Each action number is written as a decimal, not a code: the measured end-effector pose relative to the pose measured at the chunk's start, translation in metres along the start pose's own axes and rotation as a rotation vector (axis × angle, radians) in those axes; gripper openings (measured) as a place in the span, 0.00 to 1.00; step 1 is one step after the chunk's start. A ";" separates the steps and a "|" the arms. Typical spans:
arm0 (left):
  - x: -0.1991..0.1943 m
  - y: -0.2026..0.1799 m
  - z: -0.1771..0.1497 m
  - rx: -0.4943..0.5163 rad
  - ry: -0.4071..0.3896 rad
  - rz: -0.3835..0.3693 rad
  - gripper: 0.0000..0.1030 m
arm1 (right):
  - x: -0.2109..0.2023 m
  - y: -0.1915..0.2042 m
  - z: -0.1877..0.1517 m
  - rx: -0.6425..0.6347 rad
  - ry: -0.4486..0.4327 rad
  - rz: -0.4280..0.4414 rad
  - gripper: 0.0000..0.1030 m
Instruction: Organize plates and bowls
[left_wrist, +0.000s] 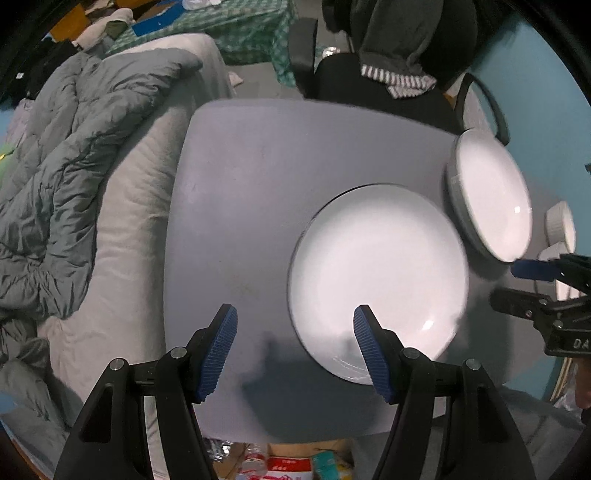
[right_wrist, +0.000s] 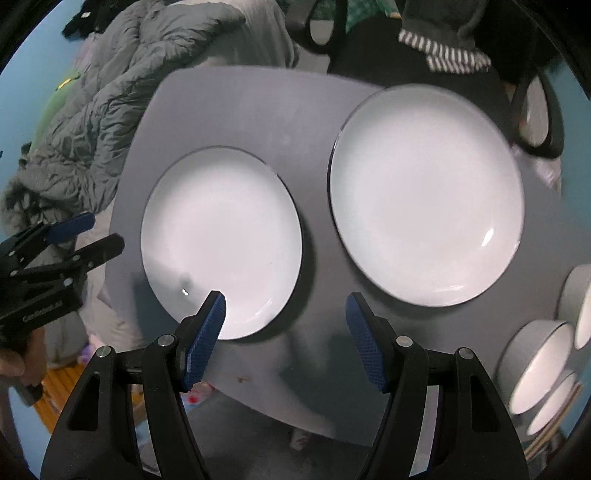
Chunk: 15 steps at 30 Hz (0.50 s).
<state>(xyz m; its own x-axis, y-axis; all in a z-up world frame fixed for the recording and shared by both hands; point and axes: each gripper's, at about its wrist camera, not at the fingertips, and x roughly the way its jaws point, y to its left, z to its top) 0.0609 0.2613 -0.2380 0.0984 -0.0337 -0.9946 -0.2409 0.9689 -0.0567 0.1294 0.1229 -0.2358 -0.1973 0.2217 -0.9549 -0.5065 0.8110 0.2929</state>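
Plates (right_wrist: 221, 240) (right_wrist: 424, 192) lie apart beyond both spread, empty grippers (left_wrist: 295, 347) (right_wrist: 284, 332), bowls (right_wrist: 539, 365) right of the right fingers (right_wrist: 365, 343), likely awaiting stacking.

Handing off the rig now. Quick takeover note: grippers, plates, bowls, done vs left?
Left gripper: open, empty, above the left plate near edge.
Right gripper: open, empty, over the table between the plates.
Right plate lies flat, apart from the left one. Bowls cluster at the right edge.
Done: nothing stacked.
Left: stack plates, then bowls.
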 end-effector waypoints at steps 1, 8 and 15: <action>0.006 0.003 0.001 0.004 0.009 -0.005 0.65 | 0.004 0.000 -0.001 0.009 0.005 0.006 0.65; 0.036 0.015 0.007 0.012 0.048 -0.044 0.65 | 0.035 -0.002 -0.003 0.077 0.046 0.059 0.65; 0.054 0.025 0.012 -0.007 0.066 -0.098 0.65 | 0.050 -0.003 -0.002 0.119 0.030 0.071 0.65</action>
<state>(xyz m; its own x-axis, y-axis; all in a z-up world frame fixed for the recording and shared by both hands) 0.0718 0.2870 -0.2924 0.0578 -0.1445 -0.9878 -0.2398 0.9585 -0.1543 0.1190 0.1305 -0.2845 -0.2550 0.2656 -0.9298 -0.3879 0.8527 0.3499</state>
